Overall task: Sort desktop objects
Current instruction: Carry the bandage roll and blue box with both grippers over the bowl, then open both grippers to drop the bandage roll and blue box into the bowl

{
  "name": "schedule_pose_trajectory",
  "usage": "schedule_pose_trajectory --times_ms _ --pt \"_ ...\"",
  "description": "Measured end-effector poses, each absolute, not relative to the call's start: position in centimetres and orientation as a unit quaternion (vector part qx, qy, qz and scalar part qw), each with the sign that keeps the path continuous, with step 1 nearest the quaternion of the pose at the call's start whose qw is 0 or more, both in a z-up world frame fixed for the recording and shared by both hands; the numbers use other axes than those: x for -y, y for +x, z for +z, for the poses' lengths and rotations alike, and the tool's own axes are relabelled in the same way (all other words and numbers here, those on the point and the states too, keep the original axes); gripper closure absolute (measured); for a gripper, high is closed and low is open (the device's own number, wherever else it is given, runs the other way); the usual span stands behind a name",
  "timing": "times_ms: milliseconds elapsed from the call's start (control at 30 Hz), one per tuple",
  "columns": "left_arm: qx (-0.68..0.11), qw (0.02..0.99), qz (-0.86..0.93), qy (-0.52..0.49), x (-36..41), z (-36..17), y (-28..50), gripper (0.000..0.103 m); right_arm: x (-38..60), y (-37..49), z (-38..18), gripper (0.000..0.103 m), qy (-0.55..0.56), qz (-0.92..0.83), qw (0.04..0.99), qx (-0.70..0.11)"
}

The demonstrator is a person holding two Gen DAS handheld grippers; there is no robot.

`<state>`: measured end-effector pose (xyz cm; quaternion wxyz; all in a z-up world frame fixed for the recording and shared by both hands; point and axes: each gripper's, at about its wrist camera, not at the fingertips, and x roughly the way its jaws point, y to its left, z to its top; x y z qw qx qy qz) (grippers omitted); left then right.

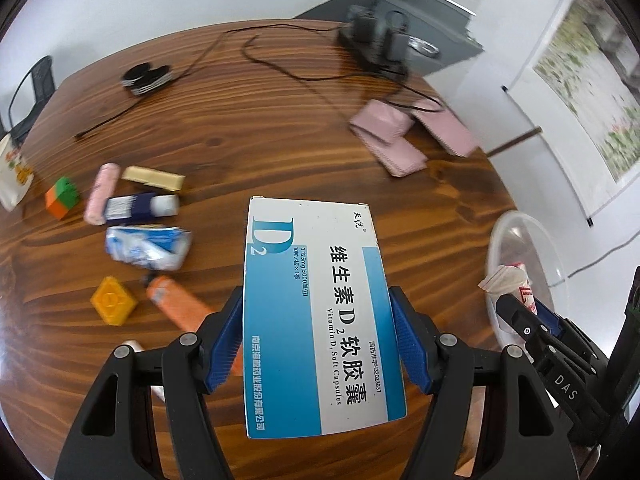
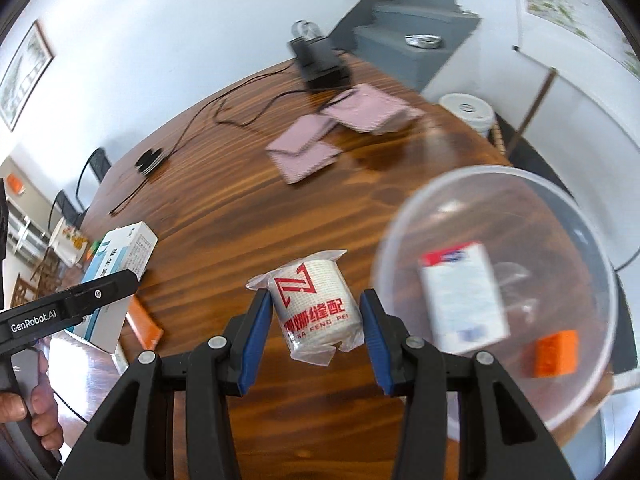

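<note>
A flat blue-and-white vitamin D2 carton [image 1: 316, 312] is clamped between the blue pads of the left gripper [image 1: 318, 340], angled steeply down over the wooden table [image 1: 280, 140], at lower centre of the left wrist view. In the right wrist view a white plastic-wrapped roll with red print [image 2: 316, 308] is gripped by the right gripper [image 2: 314, 336], also pitched downward. It is held at lower centre, left of the clear plastic bowl [image 2: 400, 216], where a white box [image 2: 464, 300] and an orange block [image 2: 556, 354] lie.

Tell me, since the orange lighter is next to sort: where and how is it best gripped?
Grip the orange lighter across its narrow width at mid-body, coming from above. It lies flat on the table, long and slim, so its long sides are the reachable faces. The yellow block sits close on one side; keep the fingers clear of it.
</note>
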<state>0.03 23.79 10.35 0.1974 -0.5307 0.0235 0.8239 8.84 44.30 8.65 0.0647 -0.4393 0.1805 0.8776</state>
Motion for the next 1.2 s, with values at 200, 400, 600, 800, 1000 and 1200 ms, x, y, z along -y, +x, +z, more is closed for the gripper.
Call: schedule_pose_trajectory --times_ms 200,400,600,800,1000,1200 --pt "-0.039 0.229 0.82 -0.524 -29.0 10.6 1.3 0.032 -49.2 11.2 9.3 0.054 -0.423 0.879 0.104 -0.191" --pt "-0.056 0.261 0.816 -0.512 -33.8 11.1 2.3 0.032 -53.5 13.2 9.3 0.054 -0.412 0.877 0.139 -0.204" --pt "-0.071 0.296 0.807 -0.506 -38.3 11.4 2.9 0.032 -56.9 14.8 9.0 0.054 -0.407 0.872 0.167 -0.216" --pt "-0.083 0.327 0.793 -0.507 -42.4 11.3 3.1 0.032 -59.1 15.8 8.5 0.054 -0.41 0.864 0.185 -0.226" --pt "-0.094 0.357 0.776 -0.511 -46.1 11.2 3.5 0.031 -60.6 16.5 7.8 0.05 -0.419 0.854 0.194 -0.239" --pt "-0.081 0.382 0.748 -0.537 -48.2 10.5 3.8 0.026 -60.9 17.1 8.0 0.038 -0.416 0.857 0.195 -0.233"
